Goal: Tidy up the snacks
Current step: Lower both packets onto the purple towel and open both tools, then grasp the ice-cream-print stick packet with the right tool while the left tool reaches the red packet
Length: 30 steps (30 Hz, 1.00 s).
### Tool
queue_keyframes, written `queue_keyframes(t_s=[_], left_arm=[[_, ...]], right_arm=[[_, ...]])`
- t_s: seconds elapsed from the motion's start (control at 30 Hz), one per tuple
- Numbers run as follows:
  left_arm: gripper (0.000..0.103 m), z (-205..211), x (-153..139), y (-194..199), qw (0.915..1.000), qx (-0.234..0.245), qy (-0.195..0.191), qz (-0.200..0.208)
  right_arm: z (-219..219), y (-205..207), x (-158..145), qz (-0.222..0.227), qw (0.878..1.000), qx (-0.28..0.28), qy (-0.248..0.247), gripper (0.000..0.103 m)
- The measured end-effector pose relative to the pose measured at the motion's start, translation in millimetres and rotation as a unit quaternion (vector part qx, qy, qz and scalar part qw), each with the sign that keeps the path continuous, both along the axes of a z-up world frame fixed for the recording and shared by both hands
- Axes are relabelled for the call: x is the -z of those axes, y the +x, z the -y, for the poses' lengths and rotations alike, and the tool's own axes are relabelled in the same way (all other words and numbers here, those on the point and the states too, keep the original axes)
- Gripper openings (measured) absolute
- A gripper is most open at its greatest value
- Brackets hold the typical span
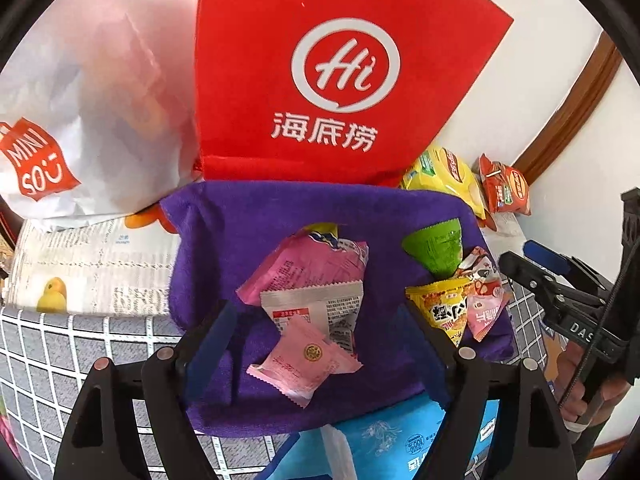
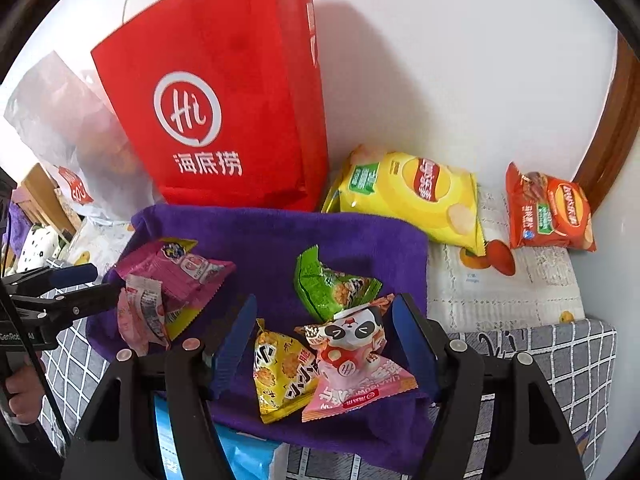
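Observation:
A purple towel point(image 1: 280, 216) point(image 2: 280, 236) holds several snack packets. My left gripper point(image 1: 320, 328) is open, its fingers either side of a pale pink sachet point(image 1: 304, 360), a silver packet point(image 1: 320, 308) and a pink bag point(image 1: 308, 264). My right gripper point(image 2: 324, 340) is open around a yellow packet point(image 2: 280, 376), a pink triangular packet point(image 2: 352, 388) and a panda packet point(image 2: 352, 332); a green packet point(image 2: 332, 288) lies just beyond. A red bag point(image 1: 320, 60) point(image 2: 224, 112) stands behind the towel.
A white Miniso bag point(image 1: 80, 120) point(image 2: 68, 140) stands left of the red bag. A yellow chip bag point(image 2: 412, 196) and an orange chip bag point(image 2: 548, 212) lie at the right by the wall. A blue pack point(image 1: 380, 440) lies in front of the towel.

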<state>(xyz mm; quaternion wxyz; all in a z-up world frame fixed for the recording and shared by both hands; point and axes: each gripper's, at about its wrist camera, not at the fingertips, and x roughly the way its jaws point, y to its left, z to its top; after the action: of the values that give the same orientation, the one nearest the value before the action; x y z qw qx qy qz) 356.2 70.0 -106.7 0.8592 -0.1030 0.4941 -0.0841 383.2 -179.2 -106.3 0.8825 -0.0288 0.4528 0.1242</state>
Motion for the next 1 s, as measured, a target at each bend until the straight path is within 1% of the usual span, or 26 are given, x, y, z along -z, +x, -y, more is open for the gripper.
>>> queue_keyframes(t_s=[0.13, 0.27, 0.33, 0.5, 0.57, 0.67, 0.8, 0.9, 1.0], left_arm=[[0.082, -3, -7, -3, 0.9999, -0.01, 0.004, 0.01], [0.082, 0, -14, -8, 0.9998, -0.006, 0.007, 0.016], [0.082, 3, -19, -12, 0.9998, -0.005, 0.008, 0.02], [0.082, 13, -35, -23, 0.9994, 0.01, 0.0, 0.034], [0.082, 17, -43, -29, 0.999, 0.014, 0.001, 0.042], [0.082, 22, -54, -39, 0.9985, 0.02, -0.004, 0.051], [0.082, 28, -72, -56, 0.9973, 0.028, -0.008, 0.067], [0.082, 34, -82, -69, 0.9967, 0.031, 0.004, 0.075], [0.082, 41, -87, -81, 0.9963, 0.029, 0.019, 0.078]], right_arm=[[3, -11, -13, 0.018, 1.0, 0.003, -0.005, 0.07], [14, -26, -25, 0.025, 0.999, 0.027, 0.025, 0.07], [17, -34, -28, 0.025, 0.999, 0.031, 0.03, 0.07], [23, -63, -36, 0.028, 0.999, 0.04, 0.015, 0.07], [26, -75, -36, 0.018, 0.999, 0.039, 0.016, 0.07], [27, -94, -33, -0.009, 0.999, 0.026, 0.017, 0.069], [26, -126, -33, -0.01, 1.0, 0.024, 0.01, 0.069], [24, -152, -34, -0.003, 0.999, 0.023, 0.028, 0.069], [19, -176, -30, -0.001, 0.999, 0.018, 0.036, 0.069]])
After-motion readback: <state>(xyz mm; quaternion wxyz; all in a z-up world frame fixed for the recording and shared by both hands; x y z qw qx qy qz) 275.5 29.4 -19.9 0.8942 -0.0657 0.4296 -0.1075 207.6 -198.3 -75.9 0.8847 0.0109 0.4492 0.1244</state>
